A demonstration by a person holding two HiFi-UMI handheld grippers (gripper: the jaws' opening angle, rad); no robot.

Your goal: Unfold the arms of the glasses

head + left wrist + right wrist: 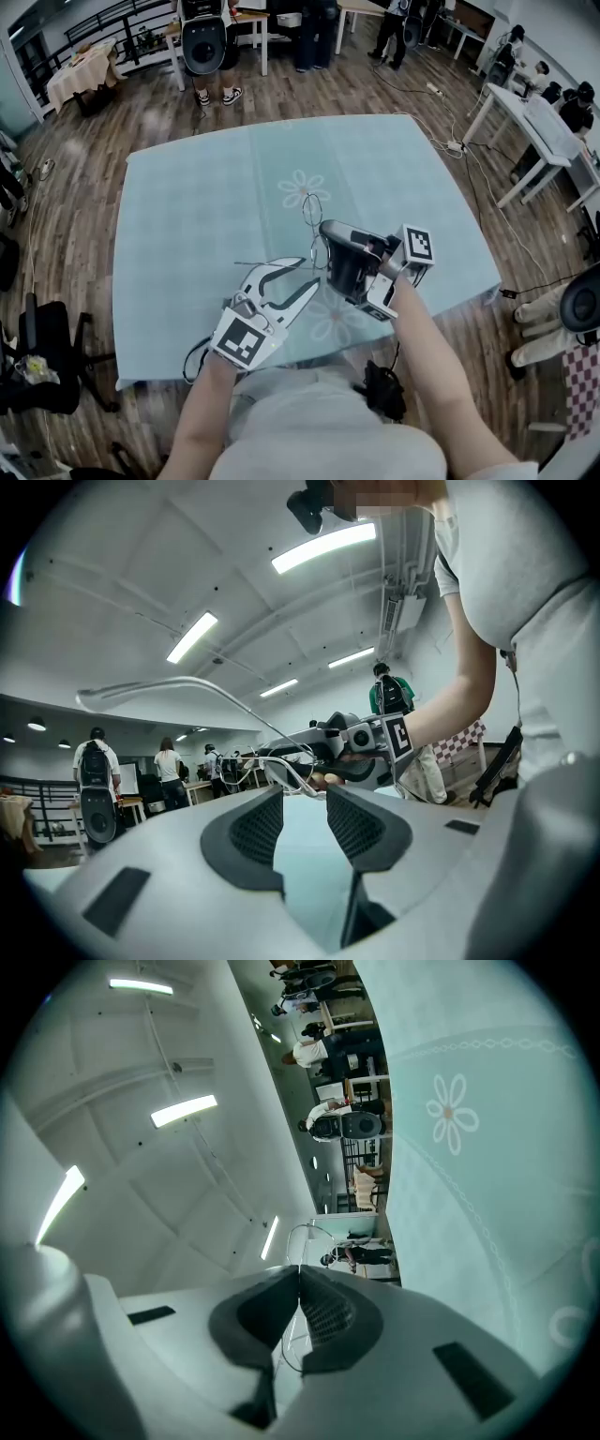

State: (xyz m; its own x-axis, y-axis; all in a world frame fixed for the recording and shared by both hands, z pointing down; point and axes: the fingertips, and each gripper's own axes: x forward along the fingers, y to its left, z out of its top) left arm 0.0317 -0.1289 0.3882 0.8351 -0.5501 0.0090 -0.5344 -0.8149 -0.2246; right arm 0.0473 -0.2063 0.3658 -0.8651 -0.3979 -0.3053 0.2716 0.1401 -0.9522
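Observation:
Thin wire glasses hang above the teal tablecloth, held at one lens rim by my right gripper, which is shut on the wire. In the right gripper view the rim pokes out beyond the shut right gripper. My left gripper is open just left of the glasses, its pads pressing on nothing. One long arm of the glasses sweeps out to the left in the left gripper view, above the open left gripper. The rest of the frame sits just past those fingertips.
The tablecloth carries a flower print. Several people stand beyond the table's far edge. White tables stand at the right and a black chair at the left. Cables run over the wooden floor.

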